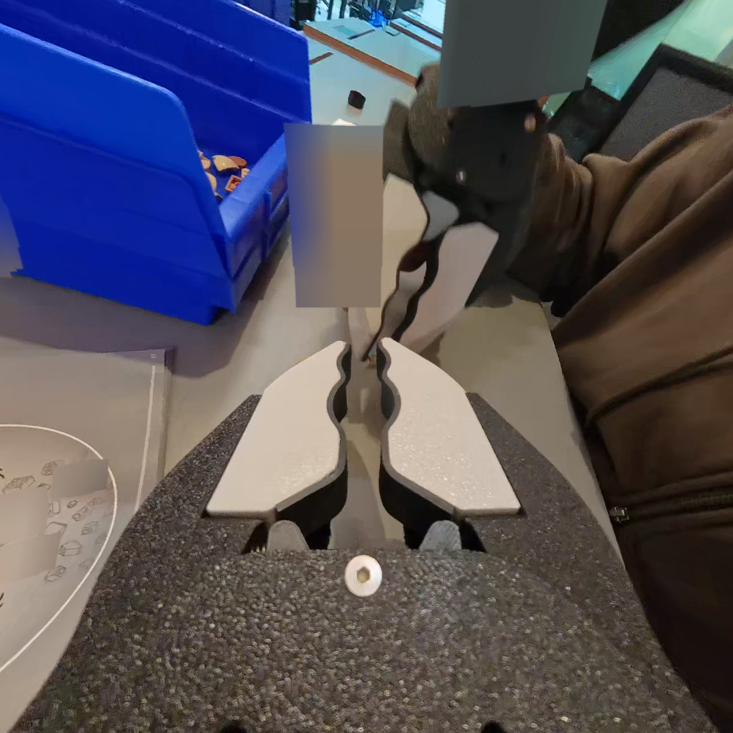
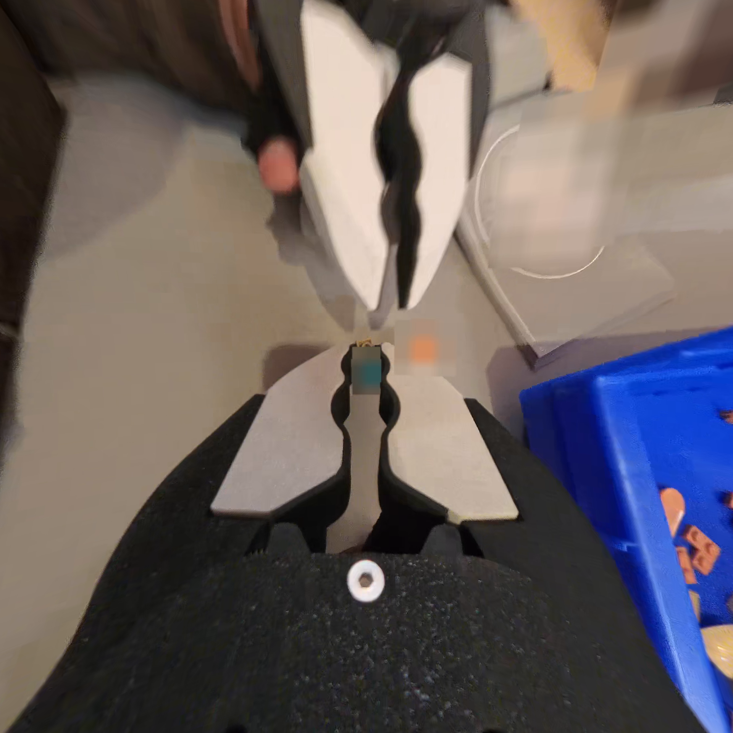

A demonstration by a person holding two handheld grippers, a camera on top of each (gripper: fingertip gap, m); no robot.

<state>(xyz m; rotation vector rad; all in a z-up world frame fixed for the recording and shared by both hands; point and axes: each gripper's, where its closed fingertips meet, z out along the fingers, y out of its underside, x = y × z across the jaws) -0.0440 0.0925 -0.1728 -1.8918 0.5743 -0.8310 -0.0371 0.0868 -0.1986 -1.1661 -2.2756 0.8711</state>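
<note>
Fingertips of the right hand-held gripper (image 2: 367, 353) are clenched narrowly on a small tan piece (image 2: 365, 342), which pokes out just past their far ends, low over the beige surface (image 2: 158, 317). A blurred patch covers the rest of the gap, so how much more of the piece sits between the pads cannot be told. The left hand-held gripper (image 2: 390, 307) points at it from the far side, tip to tip and just short of touching. Its jaws are released to a thin dark slit with nothing between them. In the left wrist view the right hand-held gripper's tips reach into the space between the left one's white fingers (image 1: 317, 396), and a speck of the piece shows there. A person's brown sleeve (image 1: 634, 277) runs along the right edge behind the right hand-held gripper. To the far left in that view stands a row of blue storage bins (image 1: 119, 178). The nearest bin holds a scatter of small brown and tan bricks (image 1: 226, 170). A grey printed sheet (image 1: 79, 396) with a white circle and line drawings of small parts lies near left, just beside the bins. A small black object (image 1: 357, 99) sits well apart on the far surface.
</note>
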